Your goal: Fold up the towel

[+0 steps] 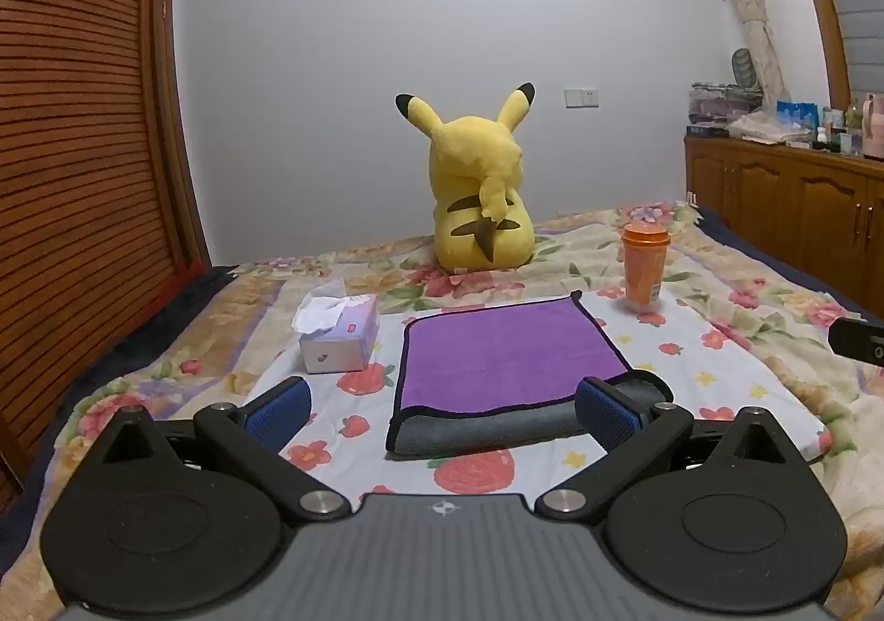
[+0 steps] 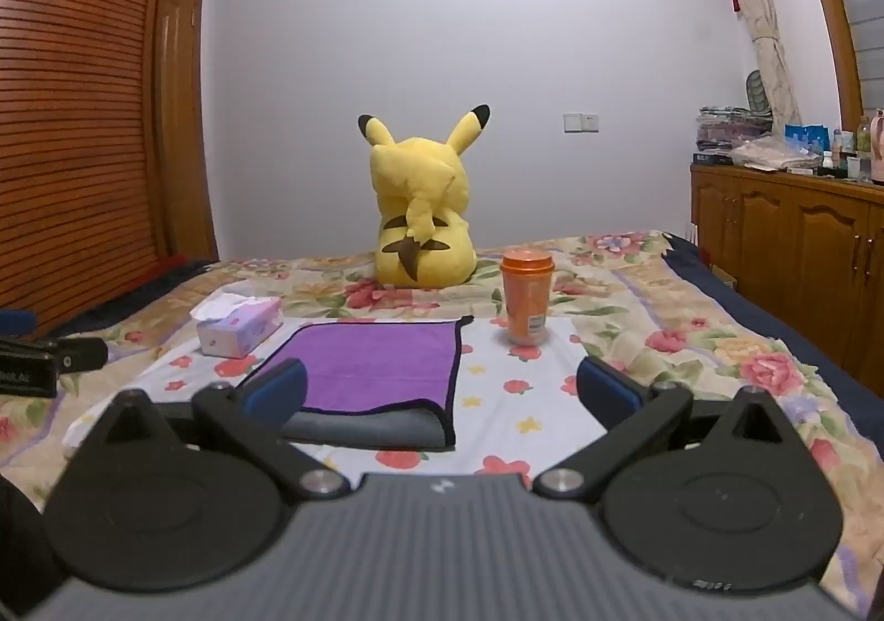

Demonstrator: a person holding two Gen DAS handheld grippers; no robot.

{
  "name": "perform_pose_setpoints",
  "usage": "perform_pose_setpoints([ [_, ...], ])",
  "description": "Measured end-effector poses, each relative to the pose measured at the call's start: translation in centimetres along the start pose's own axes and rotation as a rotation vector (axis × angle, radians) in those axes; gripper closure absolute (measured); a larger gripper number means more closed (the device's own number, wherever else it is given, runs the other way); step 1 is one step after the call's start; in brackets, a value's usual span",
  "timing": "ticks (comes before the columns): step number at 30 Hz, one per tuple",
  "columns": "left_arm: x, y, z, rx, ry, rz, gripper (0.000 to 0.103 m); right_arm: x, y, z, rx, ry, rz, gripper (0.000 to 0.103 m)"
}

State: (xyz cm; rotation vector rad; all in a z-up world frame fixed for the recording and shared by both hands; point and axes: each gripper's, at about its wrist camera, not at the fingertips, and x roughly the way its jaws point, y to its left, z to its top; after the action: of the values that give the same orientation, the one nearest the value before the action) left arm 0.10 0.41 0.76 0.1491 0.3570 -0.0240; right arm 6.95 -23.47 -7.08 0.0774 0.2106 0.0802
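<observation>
A purple towel [image 1: 497, 356] with a grey underside and dark trim lies on the flowered bedspread, its purple layer lying over a grey strip along the near edge. It also shows in the right wrist view [image 2: 375, 367]. My left gripper [image 1: 442, 414] is open and empty, hovering just in front of the towel's near edge, fingers spread about as wide as the towel. My right gripper [image 2: 442, 391] is open and empty, hovering near the towel's near right corner. The left gripper's tip [image 2: 50, 356] shows at the left edge of the right wrist view.
A tissue box [image 1: 340, 336] sits left of the towel. An orange cup with lid [image 1: 643, 267] stands to its far right. A yellow plush toy [image 1: 480, 195] sits behind. A wooden cabinet [image 1: 790, 201] runs along the right, a slatted wooden wardrobe [image 1: 72, 151] on the left.
</observation>
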Motion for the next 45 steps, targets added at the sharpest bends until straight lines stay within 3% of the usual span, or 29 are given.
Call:
perform_pose_setpoints([
  [45, 0.3, -0.1, -1.1, 0.006, 0.007, 0.004, 0.0, 0.0, -0.2, -0.2, 0.002, -0.001, -0.001, 0.0],
])
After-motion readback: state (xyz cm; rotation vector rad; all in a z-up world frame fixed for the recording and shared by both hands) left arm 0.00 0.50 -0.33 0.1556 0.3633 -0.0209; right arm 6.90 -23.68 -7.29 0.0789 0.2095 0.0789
